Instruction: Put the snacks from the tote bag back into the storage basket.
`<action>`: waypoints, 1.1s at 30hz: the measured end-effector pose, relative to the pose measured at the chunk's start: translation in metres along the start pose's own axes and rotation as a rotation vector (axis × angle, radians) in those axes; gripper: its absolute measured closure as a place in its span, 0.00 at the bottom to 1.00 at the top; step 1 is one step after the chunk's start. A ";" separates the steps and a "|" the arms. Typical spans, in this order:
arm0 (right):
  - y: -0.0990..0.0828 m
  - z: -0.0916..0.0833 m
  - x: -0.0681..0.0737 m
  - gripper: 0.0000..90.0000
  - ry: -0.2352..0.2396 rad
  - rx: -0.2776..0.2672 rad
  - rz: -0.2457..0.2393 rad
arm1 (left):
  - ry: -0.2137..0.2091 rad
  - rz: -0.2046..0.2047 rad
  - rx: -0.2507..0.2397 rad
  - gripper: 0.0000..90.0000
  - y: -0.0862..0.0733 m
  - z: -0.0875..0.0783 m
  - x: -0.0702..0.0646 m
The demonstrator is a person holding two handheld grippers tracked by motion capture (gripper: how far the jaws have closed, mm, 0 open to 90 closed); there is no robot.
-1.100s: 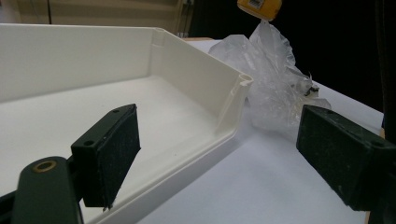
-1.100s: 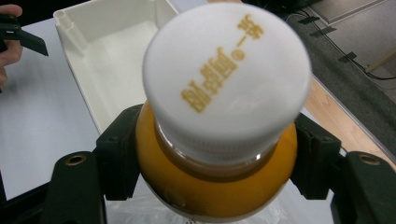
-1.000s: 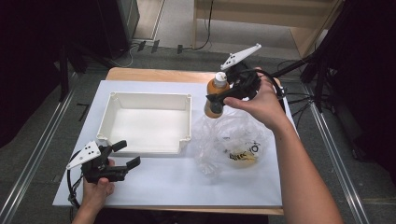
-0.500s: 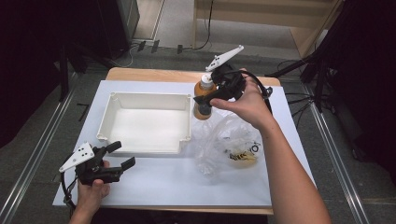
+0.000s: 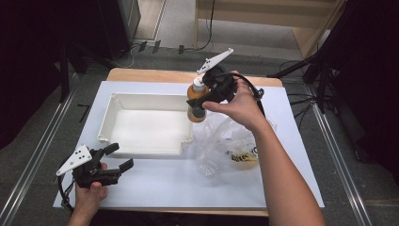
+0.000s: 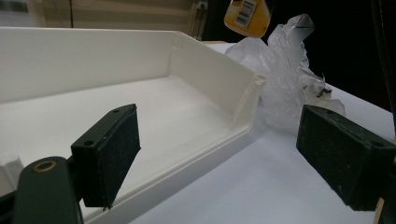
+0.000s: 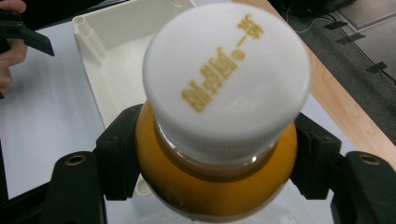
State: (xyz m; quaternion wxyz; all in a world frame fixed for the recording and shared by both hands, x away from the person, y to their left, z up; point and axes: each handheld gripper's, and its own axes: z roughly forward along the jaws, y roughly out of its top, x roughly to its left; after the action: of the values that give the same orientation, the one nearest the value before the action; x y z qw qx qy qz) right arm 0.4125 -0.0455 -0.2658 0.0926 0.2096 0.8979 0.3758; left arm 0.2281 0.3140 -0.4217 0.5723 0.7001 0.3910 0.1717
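Right tongs [image 5: 200, 102] clamped on an orange bottle [image 5: 196, 102] above the white tray's [image 5: 141, 101] corner; left tongs [image 5: 116, 156] spread wide.

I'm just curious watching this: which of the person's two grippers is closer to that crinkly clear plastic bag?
Right. The right gripper holds an orange bottle just above the plastic bag; the left gripper sits open beyond the white tray, well left of it.

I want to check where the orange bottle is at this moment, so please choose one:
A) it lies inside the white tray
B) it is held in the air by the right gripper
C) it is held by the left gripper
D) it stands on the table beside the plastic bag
B: the right gripper has its jaws closed on the orange bottle, lifted near the white tray's corner; the left gripper is open.
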 end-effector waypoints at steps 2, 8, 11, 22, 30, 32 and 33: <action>0.000 0.002 0.001 0.34 0.000 0.002 -0.001 | 0.000 0.002 0.002 0.15 0.000 0.000 0.000; 0.002 0.010 0.004 0.34 0.004 0.008 -0.005 | -0.001 -0.002 -0.005 0.15 0.000 -0.001 0.000; 0.003 0.014 0.005 0.34 0.008 0.006 -0.003 | 0.001 -0.003 -0.009 0.15 0.000 -0.001 0.001; 0.004 0.024 0.009 0.34 0.012 0.009 0.005 | 0.001 -0.004 -0.006 0.15 0.000 -0.001 0.001; 0.005 0.033 0.012 0.34 0.008 0.017 -0.002 | 0.002 -0.004 -0.010 0.15 0.000 -0.001 0.001; 0.006 0.034 0.013 0.34 0.009 0.013 0.000 | 0.002 -0.004 -0.009 0.15 0.000 -0.001 0.001; 0.006 0.035 0.013 0.34 0.007 0.011 0.003 | 0.003 -0.004 -0.008 0.15 0.000 -0.001 0.001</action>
State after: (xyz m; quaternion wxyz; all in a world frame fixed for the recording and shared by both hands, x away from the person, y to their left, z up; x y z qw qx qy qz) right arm 0.4137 -0.0136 -0.2860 0.0877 0.2101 0.8999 0.3719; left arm 0.2278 0.3160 -0.4218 0.5748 0.6969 0.3924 0.1730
